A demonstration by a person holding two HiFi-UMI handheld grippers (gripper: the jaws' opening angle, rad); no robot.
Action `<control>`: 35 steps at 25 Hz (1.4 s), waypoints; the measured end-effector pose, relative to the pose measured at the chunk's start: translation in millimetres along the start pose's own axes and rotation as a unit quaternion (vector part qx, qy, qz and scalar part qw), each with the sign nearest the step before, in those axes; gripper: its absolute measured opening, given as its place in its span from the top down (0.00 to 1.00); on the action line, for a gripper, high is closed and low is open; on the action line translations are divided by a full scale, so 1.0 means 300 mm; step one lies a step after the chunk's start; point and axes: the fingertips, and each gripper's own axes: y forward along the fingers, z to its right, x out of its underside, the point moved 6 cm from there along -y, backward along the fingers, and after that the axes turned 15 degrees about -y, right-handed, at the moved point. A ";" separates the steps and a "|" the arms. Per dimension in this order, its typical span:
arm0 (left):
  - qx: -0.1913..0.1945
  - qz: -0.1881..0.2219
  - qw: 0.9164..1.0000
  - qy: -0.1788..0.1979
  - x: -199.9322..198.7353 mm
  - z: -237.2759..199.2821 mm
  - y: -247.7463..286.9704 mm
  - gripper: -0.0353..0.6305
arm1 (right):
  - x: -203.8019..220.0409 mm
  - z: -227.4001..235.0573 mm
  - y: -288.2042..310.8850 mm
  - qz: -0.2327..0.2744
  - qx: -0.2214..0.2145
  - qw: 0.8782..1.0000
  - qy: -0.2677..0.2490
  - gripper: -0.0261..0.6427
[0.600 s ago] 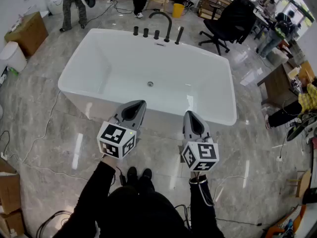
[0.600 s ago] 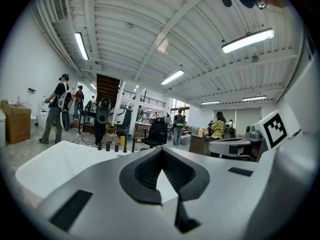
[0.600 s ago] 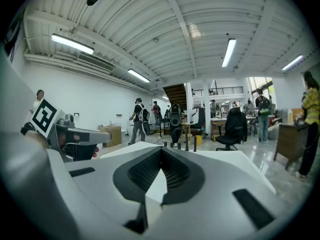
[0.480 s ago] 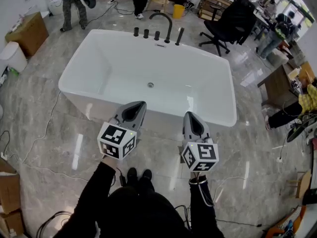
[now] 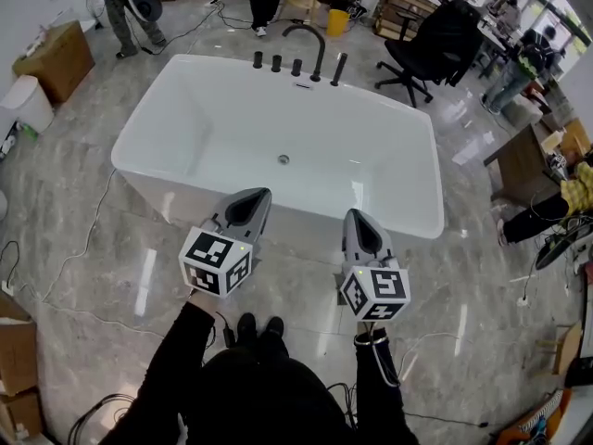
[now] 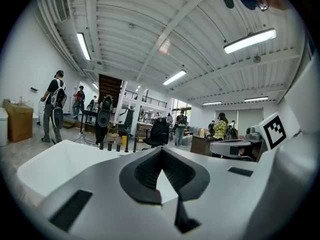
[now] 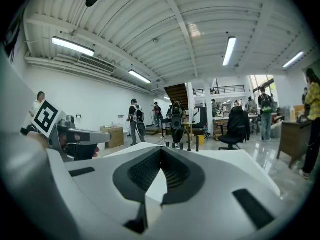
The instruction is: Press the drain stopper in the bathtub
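The white bathtub (image 5: 436, 170) stands on the marble floor in front of me. Its small round drain stopper (image 5: 283, 159) sits in the middle of the tub floor. Both grippers hover side by side over the floor, just short of the tub's near rim. My left gripper (image 5: 262, 194) is shut with nothing in it, and my right gripper (image 5: 356, 214) is shut and empty too. In the left gripper view the left gripper (image 6: 161, 151) points across the tub (image 6: 55, 164). In the right gripper view the right gripper (image 7: 161, 149) points the same way over the tub (image 7: 220, 156).
A black faucet (image 5: 310, 44) and several black knobs line the tub's far rim. A black office chair (image 5: 435, 40) stands behind on the right, a cardboard box (image 5: 57, 58) and white bin (image 5: 23, 105) on the left. A cable (image 5: 83, 248) trails over the floor. People stand at the back.
Both grippers have stayed almost still; the left one's marker cube drifted slightly left. The person at the back left has walked further left.
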 end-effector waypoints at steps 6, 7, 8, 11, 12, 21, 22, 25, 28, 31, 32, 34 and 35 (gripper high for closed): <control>-0.006 0.002 1.000 -0.001 0.003 -0.006 0.010 0.94 | 0.024 0.023 -0.007 0.000 -0.010 1.000 0.013 0.96; -0.005 0.002 1.000 0.000 0.007 -0.003 0.016 0.94 | 0.031 0.032 -0.010 -0.001 -0.009 1.000 0.014 0.96; -0.005 0.002 1.000 0.002 0.008 0.002 0.022 0.94 | 0.036 0.042 -0.014 -0.002 -0.008 1.000 0.015 0.96; -0.008 0.003 1.000 0.008 0.001 0.026 0.047 0.94 | 0.040 0.082 -0.022 -0.003 -0.006 1.000 0.017 0.96; -0.010 0.004 1.000 0.010 -0.001 0.034 0.055 0.94 | 0.040 0.095 -0.025 -0.002 -0.006 1.000 0.018 0.96; -0.017 0.013 1.000 0.018 -0.011 0.081 0.125 0.94 | 0.045 0.166 -0.020 0.005 -0.013 1.000 0.017 0.96; -0.018 0.014 1.000 0.019 -0.014 0.083 0.133 0.94 | 0.047 0.173 -0.018 0.005 -0.013 1.000 0.016 0.96; -0.024 0.016 0.999 0.021 -0.019 0.086 0.153 0.94 | 0.053 0.193 -0.010 0.007 -0.010 1.000 0.020 0.96; -0.028 0.014 0.999 0.026 -0.031 0.081 0.173 0.94 | 0.056 0.210 0.004 0.007 -0.012 0.999 0.030 0.96; -0.029 0.016 0.999 0.028 -0.049 0.072 0.202 0.94 | 0.058 0.228 0.027 0.007 -0.012 0.999 0.031 0.96; -0.028 0.016 0.999 0.028 -0.054 0.068 0.213 0.94 | 0.059 0.233 0.036 0.007 -0.012 0.999 0.032 0.96; -0.027 0.015 0.999 0.031 -0.064 0.053 0.234 0.94 | 0.060 0.239 0.058 0.006 -0.012 0.999 0.033 0.96; -0.026 0.015 0.999 0.032 -0.068 0.043 0.244 0.94 | 0.061 0.240 0.070 0.005 -0.011 0.999 0.033 0.96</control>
